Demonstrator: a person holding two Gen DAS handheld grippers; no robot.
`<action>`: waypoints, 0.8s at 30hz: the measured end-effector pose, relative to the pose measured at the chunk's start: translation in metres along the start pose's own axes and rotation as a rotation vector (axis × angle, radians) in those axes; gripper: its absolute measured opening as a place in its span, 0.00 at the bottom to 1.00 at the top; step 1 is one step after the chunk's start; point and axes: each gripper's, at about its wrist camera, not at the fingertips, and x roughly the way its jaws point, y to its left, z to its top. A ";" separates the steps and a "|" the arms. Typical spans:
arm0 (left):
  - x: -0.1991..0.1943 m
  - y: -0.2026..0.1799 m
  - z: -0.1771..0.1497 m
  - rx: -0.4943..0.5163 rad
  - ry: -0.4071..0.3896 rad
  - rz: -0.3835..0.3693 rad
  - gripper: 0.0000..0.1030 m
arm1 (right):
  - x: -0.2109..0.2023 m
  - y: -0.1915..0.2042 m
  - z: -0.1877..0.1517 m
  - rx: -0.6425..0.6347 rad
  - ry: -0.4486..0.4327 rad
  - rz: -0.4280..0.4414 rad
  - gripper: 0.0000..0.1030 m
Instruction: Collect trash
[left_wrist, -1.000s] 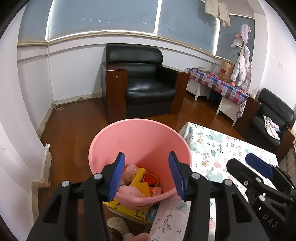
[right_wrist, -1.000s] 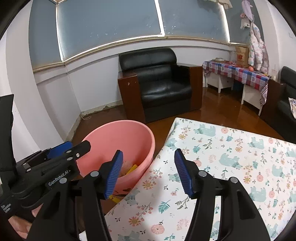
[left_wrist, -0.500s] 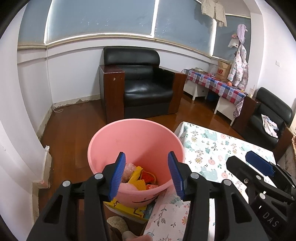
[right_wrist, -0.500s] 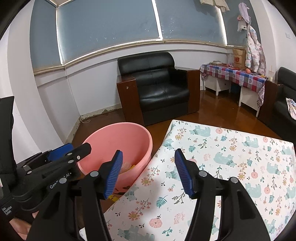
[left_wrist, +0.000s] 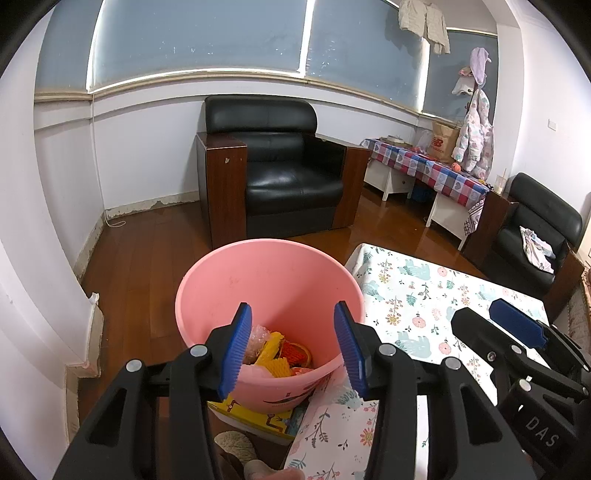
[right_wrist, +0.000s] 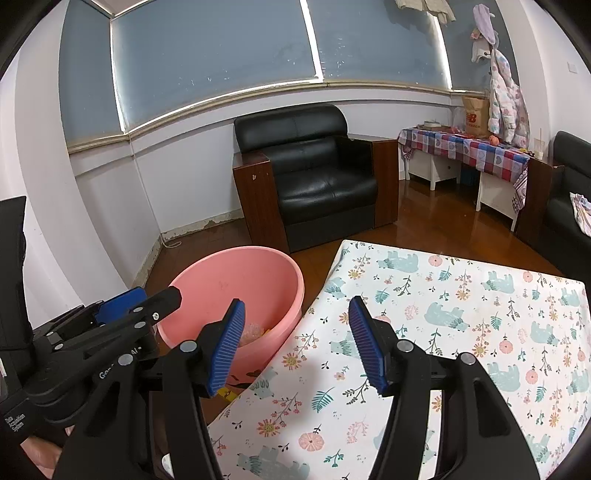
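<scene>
Both claws spread and empty, left claw (left_wrist: 292, 345) above the pink bin (left_wrist: 221, 295) off the worktop's (right_wrist: 480, 332) left edge, trash (left_wrist: 277, 354) at its bottom; right claw (right_wrist: 295, 347) over that edge; scan worktop before pulling away.

Both hand-held grippers (left_wrist: 293, 345) (right_wrist: 295, 343) gape wide, side by side.

Both grippers have drawn back slightly from the pink bucket (left_wrist: 269, 295).
</scene>
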 end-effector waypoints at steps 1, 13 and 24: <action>0.000 0.000 0.000 0.000 0.000 0.000 0.44 | 0.000 0.000 0.000 0.000 0.000 0.000 0.57; 0.000 -0.001 0.001 0.001 0.001 0.000 0.43 | 0.000 0.000 0.000 0.002 0.000 0.000 0.57; 0.000 -0.001 0.000 0.002 0.002 0.000 0.42 | 0.000 0.000 -0.003 0.006 0.002 0.000 0.57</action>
